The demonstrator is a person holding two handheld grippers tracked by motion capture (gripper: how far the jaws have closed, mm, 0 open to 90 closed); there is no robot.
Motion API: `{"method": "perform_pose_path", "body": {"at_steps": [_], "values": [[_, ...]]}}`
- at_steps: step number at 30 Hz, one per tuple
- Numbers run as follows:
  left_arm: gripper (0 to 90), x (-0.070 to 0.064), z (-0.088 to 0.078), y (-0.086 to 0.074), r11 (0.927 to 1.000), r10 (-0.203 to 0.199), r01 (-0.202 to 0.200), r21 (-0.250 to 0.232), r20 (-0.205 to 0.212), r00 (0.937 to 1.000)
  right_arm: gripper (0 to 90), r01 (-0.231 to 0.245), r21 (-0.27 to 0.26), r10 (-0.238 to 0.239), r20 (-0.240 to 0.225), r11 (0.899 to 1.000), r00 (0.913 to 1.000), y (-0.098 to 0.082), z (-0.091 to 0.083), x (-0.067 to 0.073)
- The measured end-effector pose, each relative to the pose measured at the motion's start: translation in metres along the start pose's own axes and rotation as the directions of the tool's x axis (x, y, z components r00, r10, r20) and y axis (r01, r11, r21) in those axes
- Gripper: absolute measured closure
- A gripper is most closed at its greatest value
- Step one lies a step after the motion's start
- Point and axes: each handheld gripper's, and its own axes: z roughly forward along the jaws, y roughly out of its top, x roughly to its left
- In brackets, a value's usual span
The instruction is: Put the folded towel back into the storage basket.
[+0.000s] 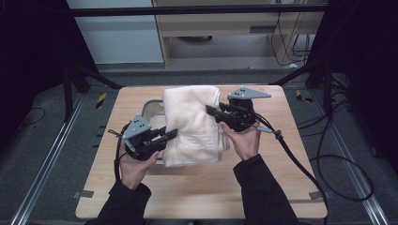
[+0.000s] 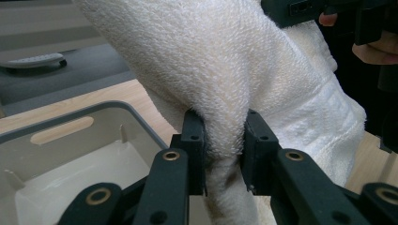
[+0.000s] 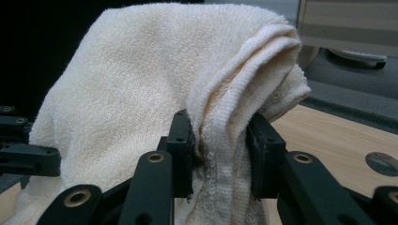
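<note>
The folded cream terry towel [image 1: 192, 124] hangs above the grey plastic bin [image 1: 151, 108] and covers most of it, so only the bin's far left corner and a piece of its left wall can be seen; how deep the towel reaches inside the bin is hard to tell from the high view. The left tongs [image 1: 170, 133] are clamped on the towel's left edge, with a pinch of cloth bulging between the jaws in the left gripper view [image 2: 224, 140]. The right tongs [image 1: 211, 111] are clamped on the folded right edge, where several layers are pressed together [image 3: 219, 140]. The lower end of the towel is cut off in both gripper views. The light wooden table [image 1: 277, 154] has free surface to the right of the bin and on the near side of it, towards the person's dark sleeves [image 1: 263, 192].
</note>
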Motion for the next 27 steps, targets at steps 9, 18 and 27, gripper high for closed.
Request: {"method": "perform_pose_path", "body": {"at_steps": [9, 18, 27], "values": [[72.7, 0.017, -0.012, 0.000, 0.9992, -0.030, 0.030, -0.025, -0.024, 0.9993, 66.6, 0.016, 0.003, -0.016, -0.009, 1.000, 0.9998, 0.015, 0.019, 0.012], [72.7, 0.033, -0.023, -0.002, 0.9977, -0.058, 0.057, -0.036, -0.038, 0.9976, 66.6, 0.030, 0.006, -0.030, -0.010, 1.000, 0.9995, 0.023, 0.036, 0.025], [72.7, 0.045, -0.024, -0.004, 0.9974, -0.070, 0.069, -0.023, -0.054, 0.9961, 66.6, 0.016, 0.005, -0.016, -0.016, 1.000, 0.9997, 0.022, 0.052, 0.027]]}}
